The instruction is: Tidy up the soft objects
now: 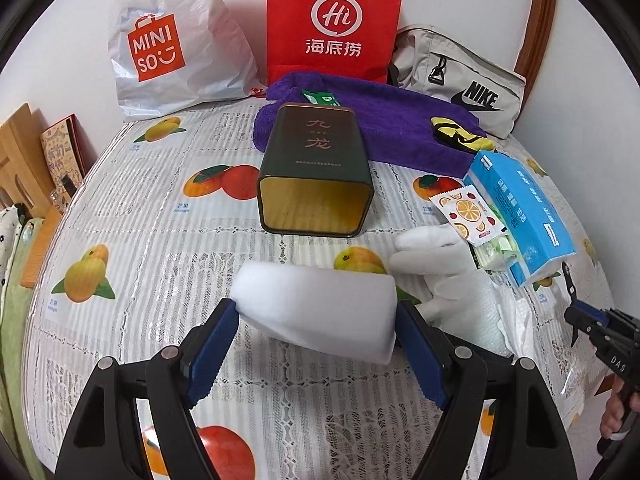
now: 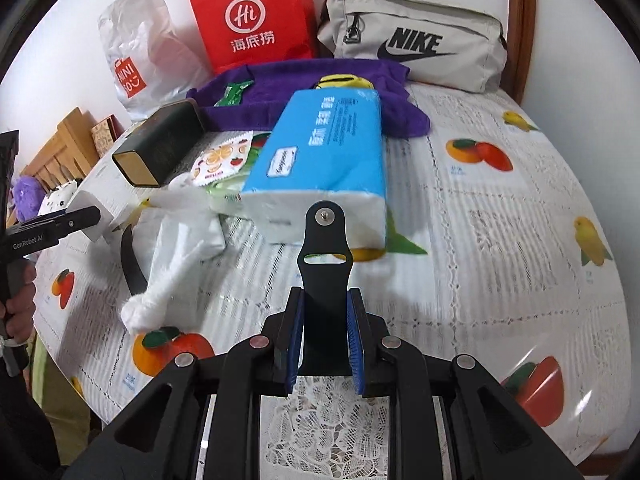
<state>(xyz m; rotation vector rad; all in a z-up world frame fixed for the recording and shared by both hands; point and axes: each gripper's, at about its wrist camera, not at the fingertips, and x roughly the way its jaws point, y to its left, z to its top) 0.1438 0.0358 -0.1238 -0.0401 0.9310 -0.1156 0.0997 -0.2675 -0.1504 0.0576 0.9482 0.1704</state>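
My left gripper (image 1: 316,312) is shut on a white foam block (image 1: 316,300), held just above the tablecloth; the block spans the whole gap between the blue pads. Ahead of it a dark green tin (image 1: 316,176) lies on its side, open end toward me. My right gripper (image 2: 325,300) is shut on a black strap (image 2: 325,248) with a slot and a rivet, which stands up between its pads. Beyond it lies a blue tissue pack (image 2: 320,152). A white glove (image 2: 176,240) rests to its left, beside an orange-print sachet (image 2: 220,160). In the left wrist view the right gripper (image 1: 576,312) shows at the right edge.
A purple towel (image 1: 392,124) at the back carries a yellow-black sock (image 1: 460,134) and a green packet (image 1: 320,98). Behind stand a white Miniso bag (image 1: 168,40), a red paper bag (image 1: 332,20) and a grey Nike pouch (image 2: 412,40). The fruit-print tablecloth (image 2: 500,240) drops off at the right.
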